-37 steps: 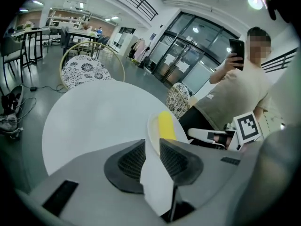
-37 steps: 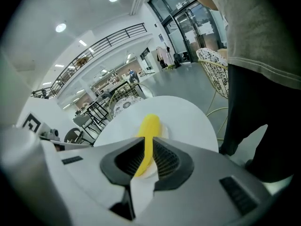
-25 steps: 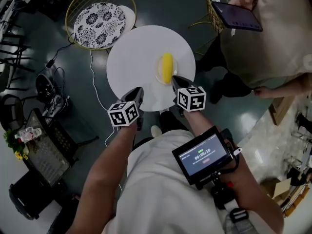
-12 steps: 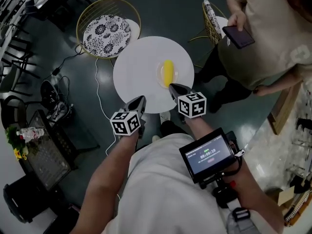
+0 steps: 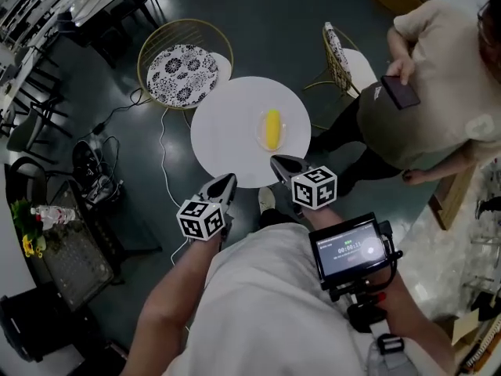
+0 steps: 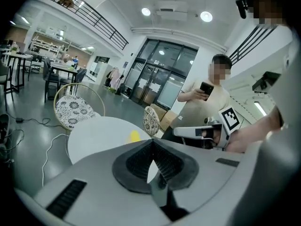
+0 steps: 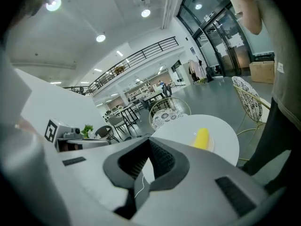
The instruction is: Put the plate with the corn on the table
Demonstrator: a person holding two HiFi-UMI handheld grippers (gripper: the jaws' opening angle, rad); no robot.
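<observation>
The plate (image 5: pixel 261 134) with the corn (image 5: pixel 272 128) sits on the round white table (image 5: pixel 223 128), right of its middle. The left gripper (image 5: pixel 226 181) and right gripper (image 5: pixel 279 163) hang by the table's near edge. Both have their jaws closed together with nothing between them. A cushioned chair (image 5: pixel 182 73) stands at the table's far left. A person (image 5: pixel 415 92) with a phone stands to its right.

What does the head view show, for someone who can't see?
A yellow corn cob lies on a plate on a round white table. The left gripper and right gripper, both shut and empty, hang near its edge.
</observation>
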